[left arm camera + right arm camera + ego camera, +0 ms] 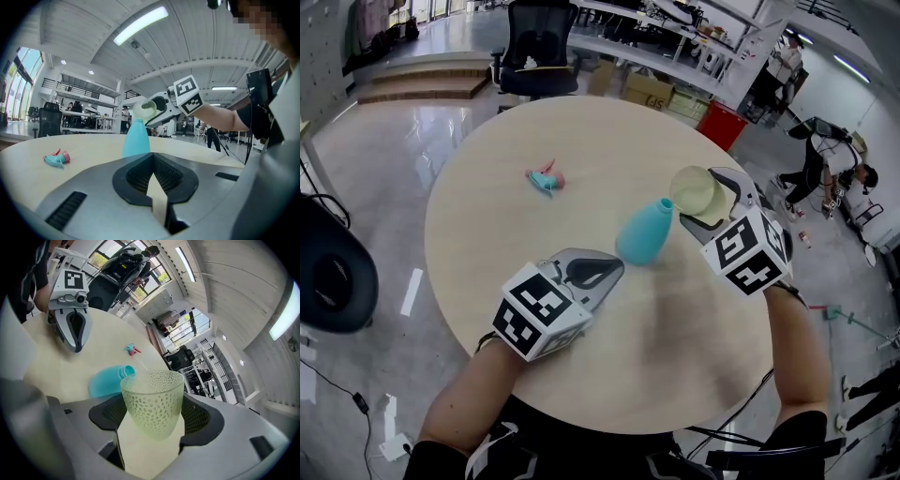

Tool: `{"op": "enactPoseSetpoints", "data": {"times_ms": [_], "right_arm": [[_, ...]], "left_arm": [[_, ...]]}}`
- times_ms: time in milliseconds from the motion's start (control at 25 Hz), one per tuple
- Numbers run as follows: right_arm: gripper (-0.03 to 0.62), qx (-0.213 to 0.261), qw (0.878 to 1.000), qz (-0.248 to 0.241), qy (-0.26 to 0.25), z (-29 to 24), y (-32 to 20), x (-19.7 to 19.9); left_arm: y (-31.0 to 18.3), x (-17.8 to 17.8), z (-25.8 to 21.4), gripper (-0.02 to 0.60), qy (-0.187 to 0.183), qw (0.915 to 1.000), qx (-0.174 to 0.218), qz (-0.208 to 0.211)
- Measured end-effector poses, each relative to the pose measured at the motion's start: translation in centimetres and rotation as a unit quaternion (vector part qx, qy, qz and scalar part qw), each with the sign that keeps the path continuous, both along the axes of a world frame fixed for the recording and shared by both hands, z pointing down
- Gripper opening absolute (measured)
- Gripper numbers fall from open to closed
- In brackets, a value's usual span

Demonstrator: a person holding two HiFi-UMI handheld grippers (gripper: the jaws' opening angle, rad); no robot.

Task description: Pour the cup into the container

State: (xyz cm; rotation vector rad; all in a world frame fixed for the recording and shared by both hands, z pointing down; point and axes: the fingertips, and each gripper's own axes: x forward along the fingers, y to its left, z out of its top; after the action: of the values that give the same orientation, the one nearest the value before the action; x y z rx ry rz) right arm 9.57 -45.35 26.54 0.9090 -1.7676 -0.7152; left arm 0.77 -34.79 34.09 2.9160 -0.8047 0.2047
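Right tongs (713,202) grip the cup (697,192), tilted just beside the bottle (645,232) mouth ahead. Left tongs (604,271) rest closed, empty. Looks like pouring: next, tip further, lip over the opening.

The left gripper (614,269) is sitting low, jaws together and empty. The right gripper (717,202) is gripping a tilted cup (696,191), forearm raised.

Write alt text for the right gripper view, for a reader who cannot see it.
The right gripper holds a pale green dimpled cup, its rim near the neck of a turquoise bottle on a round beige table. The left gripper rests beyond.
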Motion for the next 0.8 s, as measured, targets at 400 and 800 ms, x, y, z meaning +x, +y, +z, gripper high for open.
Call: {"op": "enactPoseSetpoints", "data": {"times_ms": [400, 800], "right_arm": [[0.367, 0.004, 1.000, -0.005, 0.027, -0.08, -0.16, -0.67], [0.367, 0.007, 0.999, 0.000, 0.042, -0.10, -0.36, -0.18]], "left_arm": [[-0.01, 0.12, 0.11, -0.002, 0.000, 1.0000, 0.001, 0.004], [0.24, 0.34, -0.03, -0.002, 0.000, 1.0000, 0.001, 0.006]]}}
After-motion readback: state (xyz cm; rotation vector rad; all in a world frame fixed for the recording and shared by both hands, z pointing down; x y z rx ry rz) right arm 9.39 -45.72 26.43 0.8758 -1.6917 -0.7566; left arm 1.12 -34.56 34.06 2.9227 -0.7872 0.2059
